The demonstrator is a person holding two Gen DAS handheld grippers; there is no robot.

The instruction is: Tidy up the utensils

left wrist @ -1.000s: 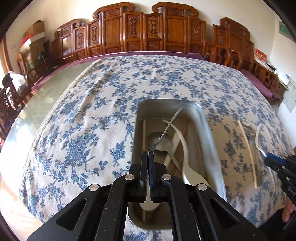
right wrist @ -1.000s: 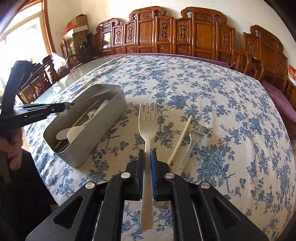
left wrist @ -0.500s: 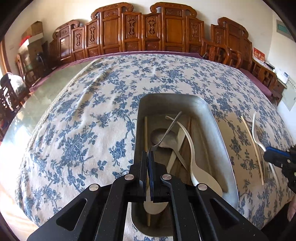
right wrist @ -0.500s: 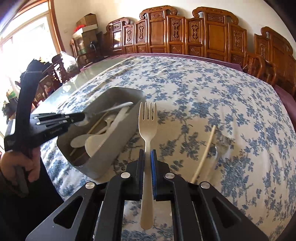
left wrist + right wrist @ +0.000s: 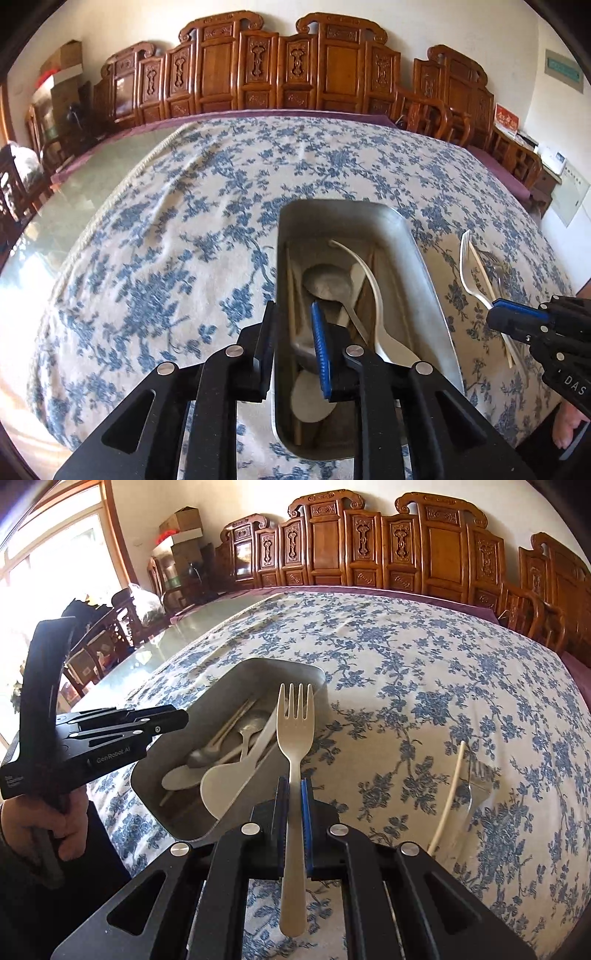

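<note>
- Clear fork (image 5: pixel 476 794) beside the chopstick (image 5: pixel 448 794): outline hard to make out.
- Left gripper (image 5: pixel 295 332): now released; metal spoon (image 5: pixel 327 286) dropped into tray (image 5: pixel 424 258).
- Right gripper (image 5: pixel 294 812): still clenching beige fork (image 5: pixel 295 731) by the tray rim.

Right gripper (image 5: pixel 293 805) clamps cream fork (image 5: pixel 295 731) beside metal tray (image 5: pixel 236 679).

Carved wooden chairs (image 5: pixel 284 70) line a pale wall (image 5: pixel 155 26) — bright window (image 5: pixel 55 554) beside.
</note>
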